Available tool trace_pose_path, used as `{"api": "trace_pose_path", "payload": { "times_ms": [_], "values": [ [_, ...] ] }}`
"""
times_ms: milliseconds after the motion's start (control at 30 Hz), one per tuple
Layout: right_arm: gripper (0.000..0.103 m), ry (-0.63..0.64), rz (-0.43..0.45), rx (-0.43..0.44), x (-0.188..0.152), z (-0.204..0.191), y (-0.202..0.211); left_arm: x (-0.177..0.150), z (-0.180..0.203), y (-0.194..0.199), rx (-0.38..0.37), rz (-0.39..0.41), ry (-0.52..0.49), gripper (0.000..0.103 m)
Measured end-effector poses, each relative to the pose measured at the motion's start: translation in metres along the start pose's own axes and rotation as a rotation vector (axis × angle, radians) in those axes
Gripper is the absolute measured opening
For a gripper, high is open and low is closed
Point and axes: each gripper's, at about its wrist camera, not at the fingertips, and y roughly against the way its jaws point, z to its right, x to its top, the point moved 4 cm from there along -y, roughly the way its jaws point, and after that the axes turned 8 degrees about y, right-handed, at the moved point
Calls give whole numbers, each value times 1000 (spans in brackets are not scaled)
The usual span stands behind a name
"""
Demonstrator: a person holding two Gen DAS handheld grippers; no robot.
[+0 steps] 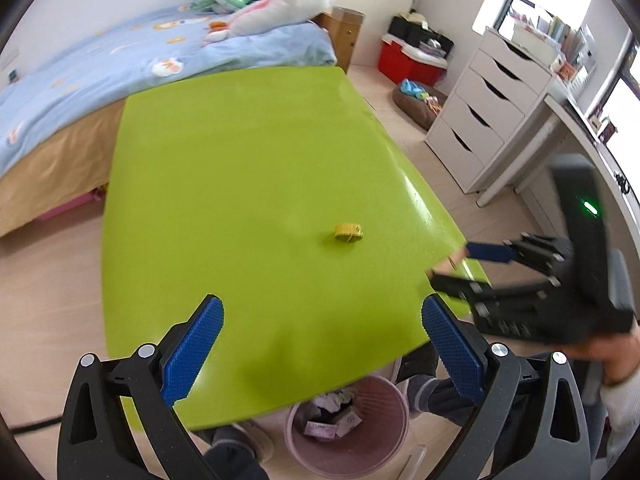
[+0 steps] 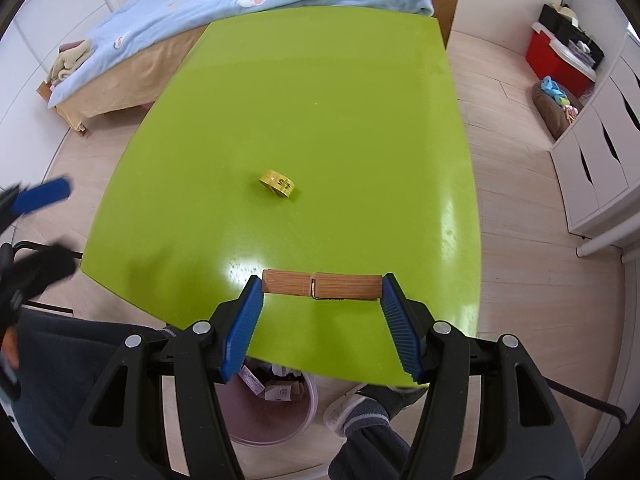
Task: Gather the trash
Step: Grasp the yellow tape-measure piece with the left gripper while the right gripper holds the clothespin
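Right wrist view: the right gripper (image 2: 322, 286) has its jaws clamped on a wooden clothespin (image 2: 322, 286) end to end, above the near bench (image 2: 312, 100) edge; the left gripper (image 1: 322, 320) hangs with jaws wide apart over the glossy green top; a yellow tape roll (image 2: 278, 184) lies mid-bench; a pink bin (image 1: 346, 428) holding scraps stands on the wood floor (image 2: 496, 92) below; beyond, a blue-quilted bed (image 2: 224, 0) and white drawers (image 1: 484, 108).
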Motion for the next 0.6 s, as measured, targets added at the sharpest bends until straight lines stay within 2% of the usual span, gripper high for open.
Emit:
{"api": "trace_pose_path", "payload": {
  "times_ms": [233, 533, 600],
  "values": [
    [60, -28, 8, 9, -6, 7, 6, 30, 16, -52, 7, -91, -38, 95],
    [60, -44, 18, 8, -10, 12, 11, 43, 29, -107, 89, -161, -87, 95],
    [60, -44, 18, 8, -10, 11, 11, 43, 32, -115, 94, -168, -95, 87]
  ]
}}
